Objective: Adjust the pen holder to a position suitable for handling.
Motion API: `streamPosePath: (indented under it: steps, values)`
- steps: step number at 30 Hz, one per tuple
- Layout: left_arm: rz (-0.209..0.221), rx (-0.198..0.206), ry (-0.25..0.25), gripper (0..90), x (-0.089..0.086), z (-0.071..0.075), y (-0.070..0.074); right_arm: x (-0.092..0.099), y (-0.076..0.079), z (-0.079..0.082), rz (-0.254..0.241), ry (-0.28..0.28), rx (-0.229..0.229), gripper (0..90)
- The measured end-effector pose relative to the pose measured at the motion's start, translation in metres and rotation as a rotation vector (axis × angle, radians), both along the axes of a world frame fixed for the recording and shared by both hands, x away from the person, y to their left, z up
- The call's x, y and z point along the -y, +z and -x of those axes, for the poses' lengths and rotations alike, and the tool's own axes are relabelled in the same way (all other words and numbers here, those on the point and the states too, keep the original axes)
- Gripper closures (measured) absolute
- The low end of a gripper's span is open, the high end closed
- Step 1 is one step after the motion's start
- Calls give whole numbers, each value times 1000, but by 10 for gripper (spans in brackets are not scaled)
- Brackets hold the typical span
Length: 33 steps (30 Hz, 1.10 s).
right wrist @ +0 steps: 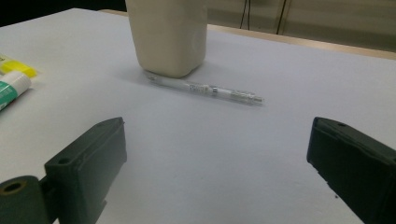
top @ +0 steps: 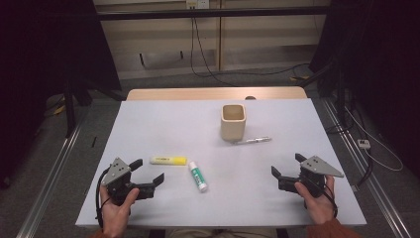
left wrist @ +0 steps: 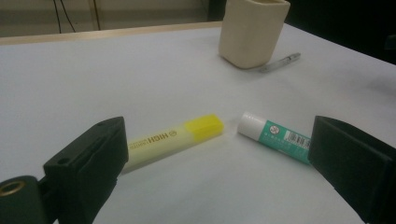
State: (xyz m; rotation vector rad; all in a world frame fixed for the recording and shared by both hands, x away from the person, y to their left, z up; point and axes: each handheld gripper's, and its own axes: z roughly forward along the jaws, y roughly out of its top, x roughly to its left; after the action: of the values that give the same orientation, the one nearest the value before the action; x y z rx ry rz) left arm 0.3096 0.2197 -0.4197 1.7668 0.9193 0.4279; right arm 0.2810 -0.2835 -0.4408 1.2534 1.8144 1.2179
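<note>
- You're holding the left gripper low over the near-left part of the white surface, jaws spread wide, gripping nothing.
- It's pointing at the yellow plastic highlighter and the white-capped green glue stick, both lying flat just ahead of the jaws, untouched.
- Highlighter and glue stick are sitting cap to cap, just apart, forming an angle.
- You're holding the right gripper over the near-right part, jaws also released and empty.
- It's facing the clear slim pen, which is lying flat against the base of the beige square-mouthed cup.
- Cup is standing upright, right of centre on the far half.
</note>
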Motion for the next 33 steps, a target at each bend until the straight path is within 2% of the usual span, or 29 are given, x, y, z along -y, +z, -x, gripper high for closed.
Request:
streamPosePath:
  steps: [6,11,13,14,19,21,23,25,27,30,33]
  values:
    - [-2,-7,3,50,1,-1,-1,0,-1,-1,-8,13,-8,46]
    - [-12,-11,1,50,2,-2,-2,-2,-2,-4,-45,41,-35,34]
    - [-14,-13,3,50,2,-2,-2,-3,-2,-5,-38,40,-47,33]
    - [-16,-14,2,50,2,-2,-2,-6,-3,-7,-14,31,-62,42]
    - [-26,-15,-3,50,0,-1,-3,-7,2,-10,-24,15,-56,46]
    - [-22,-18,-3,50,1,-1,-3,-6,7,-12,-27,24,-58,42]
    - [-21,-18,-5,50,1,-1,-3,-6,13,-15,-5,45,-81,32]
    - [-25,-22,-6,50,2,-1,-3,-7,19,-22,-9,66,-106,34]
    - [-25,-22,-5,50,2,-1,-3,-7,19,-25,-7,77,-113,35]
    - [-27,-31,-5,50,3,-2,-4,-13,21,-36,28,92,-139,44]
    - [-35,-29,-12,50,4,-2,-4,-15,24,-42,29,100,-146,48]
